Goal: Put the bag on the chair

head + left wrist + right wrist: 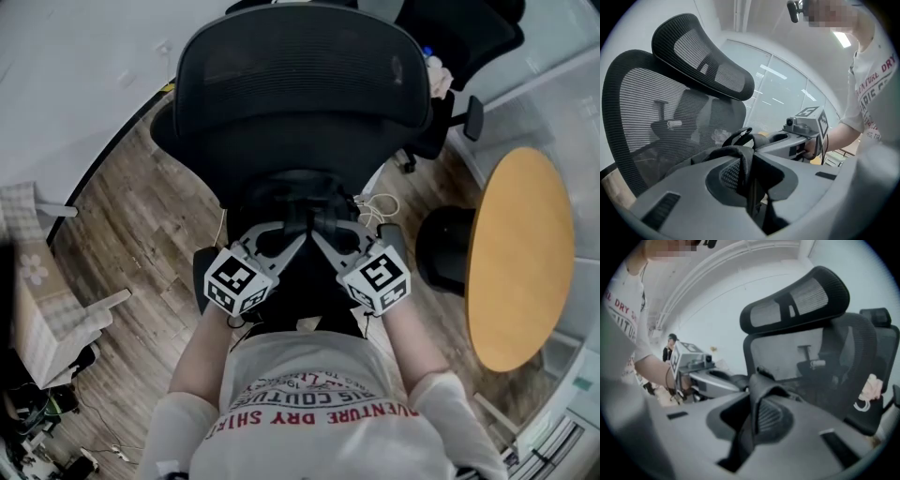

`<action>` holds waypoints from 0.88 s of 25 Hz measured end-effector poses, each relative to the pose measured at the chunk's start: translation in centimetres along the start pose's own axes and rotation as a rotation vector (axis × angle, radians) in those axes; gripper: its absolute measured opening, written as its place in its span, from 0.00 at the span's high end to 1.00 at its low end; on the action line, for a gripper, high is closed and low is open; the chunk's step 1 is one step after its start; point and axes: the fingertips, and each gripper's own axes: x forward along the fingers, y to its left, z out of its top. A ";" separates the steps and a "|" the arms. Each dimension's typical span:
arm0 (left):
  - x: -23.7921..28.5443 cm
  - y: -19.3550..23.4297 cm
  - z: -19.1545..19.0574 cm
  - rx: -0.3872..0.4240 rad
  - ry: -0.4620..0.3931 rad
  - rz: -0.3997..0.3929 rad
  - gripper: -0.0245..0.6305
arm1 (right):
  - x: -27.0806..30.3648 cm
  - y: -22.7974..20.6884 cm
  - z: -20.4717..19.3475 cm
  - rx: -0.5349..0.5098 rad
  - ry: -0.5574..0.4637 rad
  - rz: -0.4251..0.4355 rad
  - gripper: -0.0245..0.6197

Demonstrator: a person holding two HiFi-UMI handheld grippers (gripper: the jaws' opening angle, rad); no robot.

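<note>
A black mesh office chair (300, 75) stands in front of me, its tall backrest (647, 108) and headrest (797, 305) close to both grippers. I hold a black bag (302, 202) just in front of the chair, over the seat area, which is hidden under it. My left gripper (287, 234) is shut on one black strap (737, 157) of the bag. My right gripper (328, 234) is shut on another strap (757, 394). The two grippers face each other, tips close together, with the bag hanging between them.
A round wooden table (520, 258) stands to the right, with a black stool (445, 248) beside it. A second black chair (459, 37) is at the back right. A cardboard box (42, 300) sits on the wood floor at left. White cable (377, 204) lies by the chair.
</note>
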 end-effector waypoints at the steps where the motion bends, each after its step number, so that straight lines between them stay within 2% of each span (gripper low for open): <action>1: 0.4 0.4 -0.7 0.009 0.006 0.003 0.85 | 0.2 -0.2 -0.8 -0.008 0.021 -0.006 0.89; 5: 1.7 1.5 -3.9 -0.006 0.062 0.008 0.86 | 1.4 -0.6 -3.6 -0.055 0.099 -0.016 0.89; 9: 2.4 2.8 -6.1 -0.061 0.088 0.020 0.87 | 2.8 -1.0 -6.2 -0.078 0.181 -0.015 0.89; 13: 3.0 4.1 -7.5 -0.116 0.084 0.034 0.87 | 3.6 -2.4 -8.9 0.042 0.219 -0.023 0.89; 19: 4.0 4.6 -8.6 -0.149 0.084 0.042 0.86 | 4.2 -4.5 -11.2 0.206 0.229 -0.081 0.88; 21: 4.0 4.7 -8.8 -0.150 0.081 0.076 0.85 | 4.2 -4.6 -11.3 0.239 0.225 -0.091 0.87; 22: 3.9 4.8 -8.8 -0.139 0.076 0.103 0.84 | 4.1 -4.5 -11.2 0.251 0.217 -0.096 0.83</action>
